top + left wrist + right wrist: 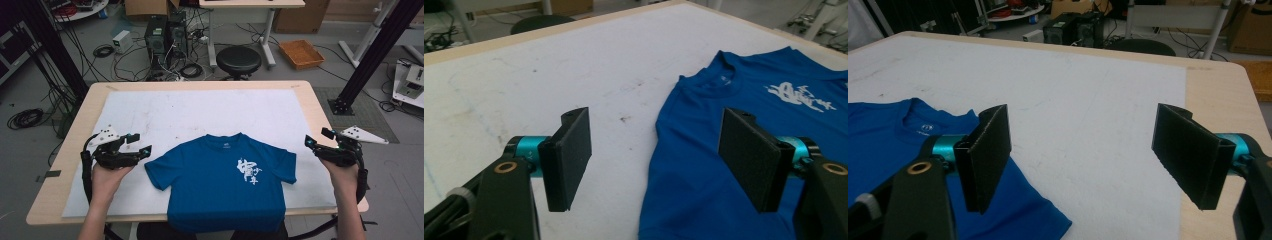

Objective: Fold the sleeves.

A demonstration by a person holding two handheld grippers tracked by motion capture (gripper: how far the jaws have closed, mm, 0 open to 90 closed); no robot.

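Since the blue T-shirt (pixel 225 182) is the biggest thing before me, I start there: it lies flat and face up on the white mat (pixel 200 112), its hem hanging over the near edge of the table (pixel 320 107), collar pointing away from me. I judge it light, limp and quite unbreakable, cotton that will sag and crease the moment it is lifted, so a pinch through a doubled edge should hold better than a flat press. The sleeve hems or the shoulder seams look like the best places to bite. My left gripper (pixel 141 145) hovers just beside the shirt's left sleeve, jaws spread wide with nothing between them; my right gripper (pixel 316 138) hangs just off the right sleeve, likewise spread and empty. White brush-style characters (pixel 248 171) sit on the chest, too small for me to read. A small white mark (pixel 226 145) below the collar is also illegible.
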